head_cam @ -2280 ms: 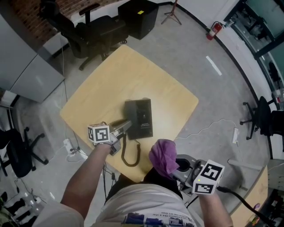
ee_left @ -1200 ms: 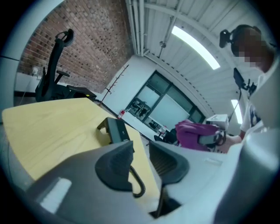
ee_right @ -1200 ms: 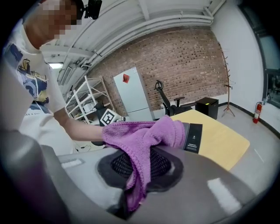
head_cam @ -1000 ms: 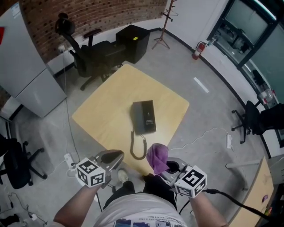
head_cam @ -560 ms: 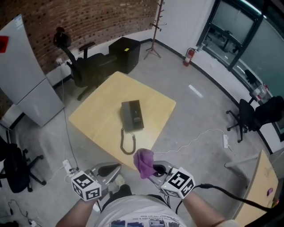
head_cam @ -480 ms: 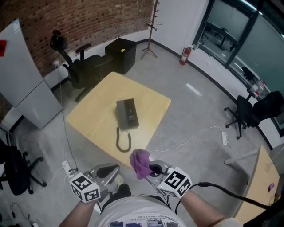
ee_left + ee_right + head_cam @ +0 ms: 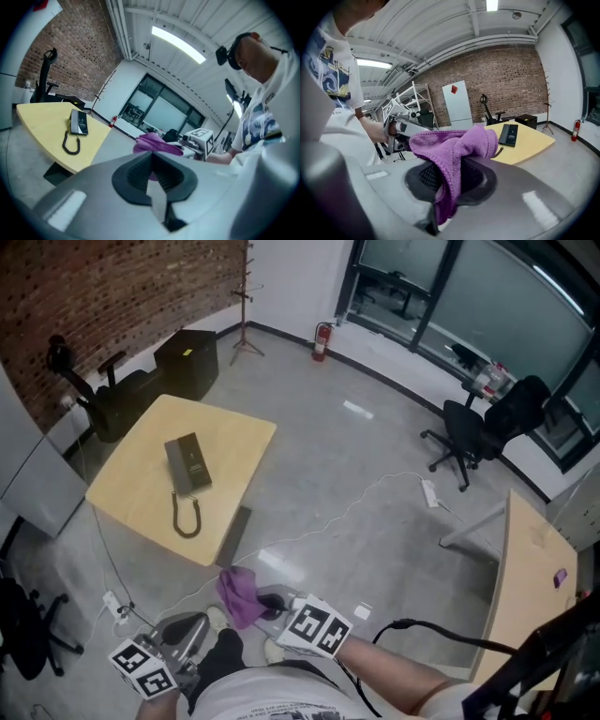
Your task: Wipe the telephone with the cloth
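The black telephone [image 7: 188, 463] lies on the yellow table [image 7: 131, 493] at the head view's left, its coiled cord [image 7: 187, 517] trailing toward the near edge. It also shows far off as the telephone [image 7: 78, 123] and the telephone [image 7: 508, 133] in the two gripper views. My right gripper [image 7: 253, 601] is shut on a purple cloth [image 7: 452, 150], well away from the table. At the bottom left, my left gripper [image 7: 190, 632] is shut with nothing in it; its jaws have just closed. The cloth [image 7: 157, 143] appears beyond it.
Black office chairs [image 7: 469, 427] stand on the grey floor, one more by the brick wall [image 7: 84, 385]. A black cabinet [image 7: 187, 360], a coat stand [image 7: 246, 296] and a fire extinguisher [image 7: 322, 338] line the far side. A white cable [image 7: 375, 498] runs across the floor. Another wooden table [image 7: 530, 587] is at right.
Both grippers have pulled back from the table and the view has swung right, so the table now lies far left. The left jaws have shut. The cloth stays in the right gripper.
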`<state>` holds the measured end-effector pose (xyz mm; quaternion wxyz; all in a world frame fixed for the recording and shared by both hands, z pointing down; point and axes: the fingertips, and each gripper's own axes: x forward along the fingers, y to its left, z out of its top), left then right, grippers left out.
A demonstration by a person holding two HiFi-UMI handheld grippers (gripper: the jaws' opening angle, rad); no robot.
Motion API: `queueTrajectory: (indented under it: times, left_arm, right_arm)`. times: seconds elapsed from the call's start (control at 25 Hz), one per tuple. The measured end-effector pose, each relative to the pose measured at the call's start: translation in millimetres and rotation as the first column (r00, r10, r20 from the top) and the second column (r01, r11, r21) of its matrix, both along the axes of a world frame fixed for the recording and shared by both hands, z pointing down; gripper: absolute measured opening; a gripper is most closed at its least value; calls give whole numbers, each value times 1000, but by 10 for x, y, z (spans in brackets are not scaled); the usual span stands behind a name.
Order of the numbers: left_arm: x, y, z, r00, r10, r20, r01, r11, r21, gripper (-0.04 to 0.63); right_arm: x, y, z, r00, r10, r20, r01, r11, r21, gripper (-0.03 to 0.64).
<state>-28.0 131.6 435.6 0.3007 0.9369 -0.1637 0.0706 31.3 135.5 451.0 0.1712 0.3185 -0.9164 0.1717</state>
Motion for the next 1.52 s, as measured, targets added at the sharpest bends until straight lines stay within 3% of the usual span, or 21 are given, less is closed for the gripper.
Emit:
queueTrajectory:
  times: [0.48, 0.68, 0.96, 1.52]
  left_arm:
    - [57, 314, -222, 992, 128, 4, -128, 989, 76, 3]
    - [-215, 440, -291, 987, 161, 22, -163, 981, 108, 3]
    - [-718, 535, -206, 988, 153, 19, -155, 984, 90, 3]
    - [-1148, 744, -147, 976, 218, -4, -217, 973, 79, 3]
  right_arm:
    - [-3, 446, -84, 996, 85, -36, -84, 996, 30, 43]
    - [-297, 574, -209, 995, 89, -32, -88, 995, 49, 43]
    - [-719, 673, -215, 994, 97, -48, -94, 994, 61, 43]
    - [-1252, 931, -271, 988, 140, -68, -134, 988, 82, 43]
